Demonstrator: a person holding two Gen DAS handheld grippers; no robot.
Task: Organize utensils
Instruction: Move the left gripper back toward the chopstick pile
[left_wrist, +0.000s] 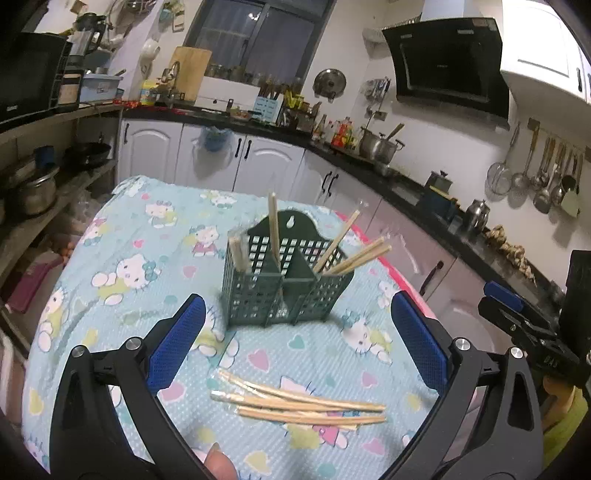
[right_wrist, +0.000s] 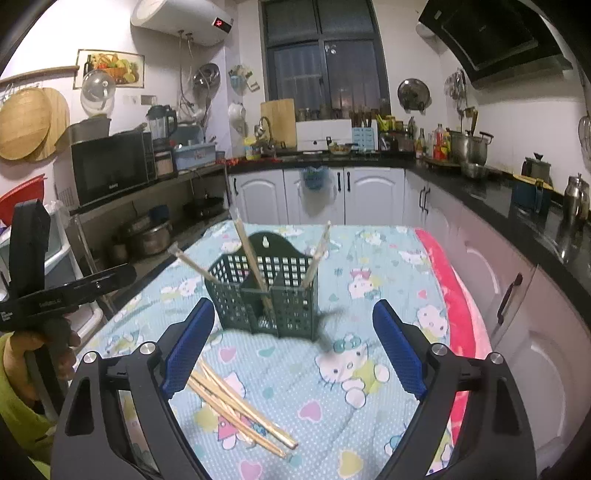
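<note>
From the left wrist, the left gripper (left_wrist: 297, 332) stood with its blue-padded jaws wide apart and nothing between them. Just ahead of the fingertips sat a dark green basket (left_wrist: 284, 288) — a plastic lattice with a scalloped back and a hanging hole, split into compartments. Pale wooden chopsticks (left_wrist: 349, 251) leaned out of it, one upright near the middle, several fanned to the right, some in clear wrappers. Below the jaws, close to the camera, a loose bundle of chopsticks (left_wrist: 299, 404) lay flat on the cartoon-cat tablecloth (left_wrist: 147, 240). The right gripper showed at the far right edge.

From the right wrist, the right gripper (right_wrist: 293, 328) was likewise spread wide and empty. The basket (right_wrist: 266, 295) sat straight ahead, between the fingertips and slightly left, sticks slanting out both ways. The loose chopsticks (right_wrist: 236, 410) lay beside and under the left finger — whether touching it I could not tell.
</note>
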